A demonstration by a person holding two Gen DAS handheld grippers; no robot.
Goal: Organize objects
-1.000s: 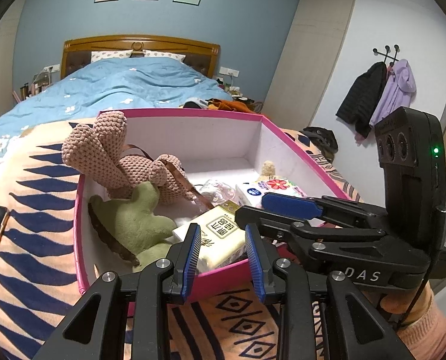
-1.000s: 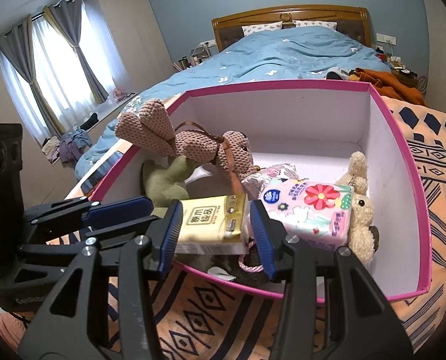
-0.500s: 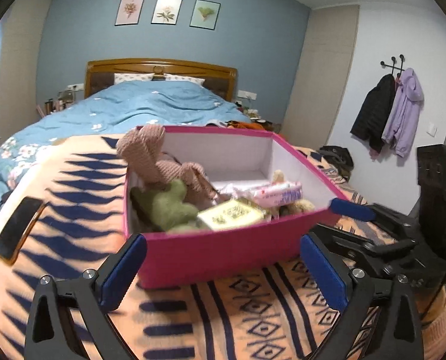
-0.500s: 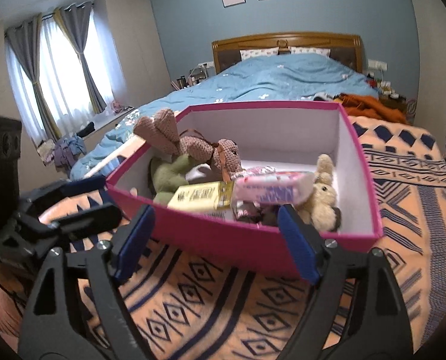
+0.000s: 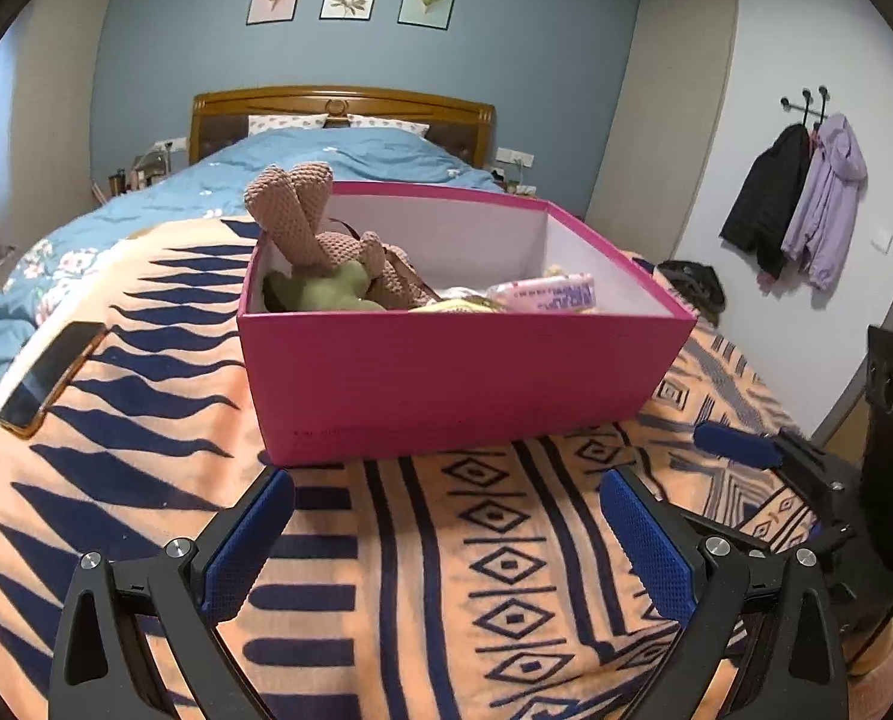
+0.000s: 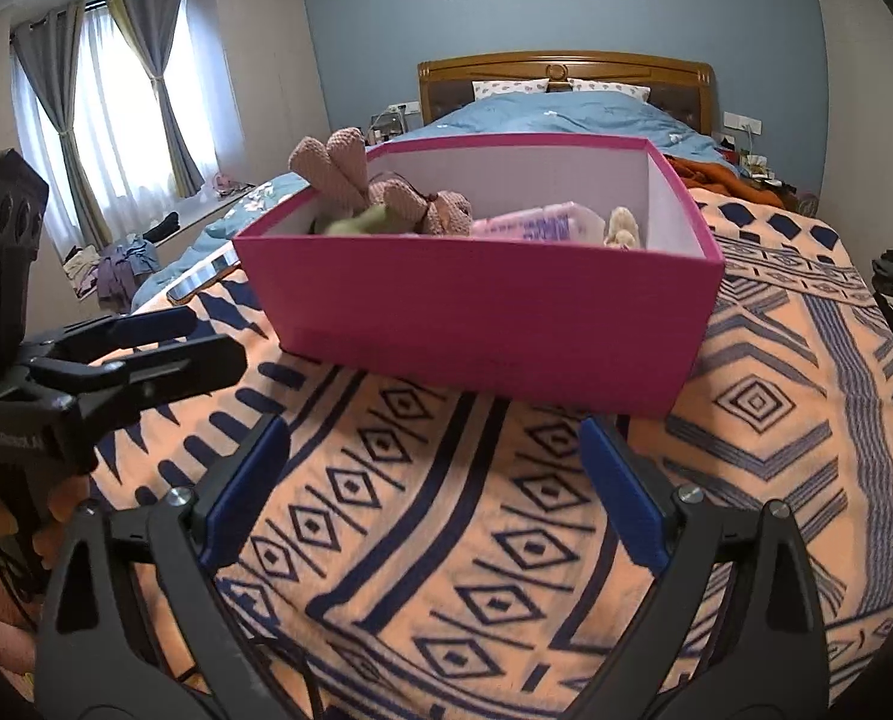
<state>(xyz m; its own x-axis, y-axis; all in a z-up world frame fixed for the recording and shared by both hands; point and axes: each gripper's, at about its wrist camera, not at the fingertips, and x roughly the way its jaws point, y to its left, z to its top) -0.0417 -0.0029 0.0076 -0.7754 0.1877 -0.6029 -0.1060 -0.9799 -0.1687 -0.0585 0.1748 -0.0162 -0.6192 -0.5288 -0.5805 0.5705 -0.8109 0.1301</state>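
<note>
A pink box [image 5: 464, 378] stands on the patterned blanket, also seen as the pink box [image 6: 488, 324] in the right wrist view. Inside lie a brown knit bunny [image 5: 302, 210], a green plush [image 5: 332, 291], a pink tissue pack [image 5: 551, 294] and a small cream plush [image 6: 623, 228]. My left gripper [image 5: 446, 492] is open and empty, just short of the box's front wall. My right gripper [image 6: 433, 438] is open and empty too, in front of the box's near wall. The two grippers hang side by side.
A phone [image 5: 50, 378] lies on the orange and navy blanket [image 5: 446, 570] left of the box. Behind is a bed with a blue quilt [image 5: 326, 162]. Coats [image 5: 800, 198] hang on the right wall. Curtains [image 6: 104, 96] cover the window at left.
Both grippers went from nearly shut at the box's front rim to wide open. Both drew back from the box and sank, so the box now looks smaller and farther.
</note>
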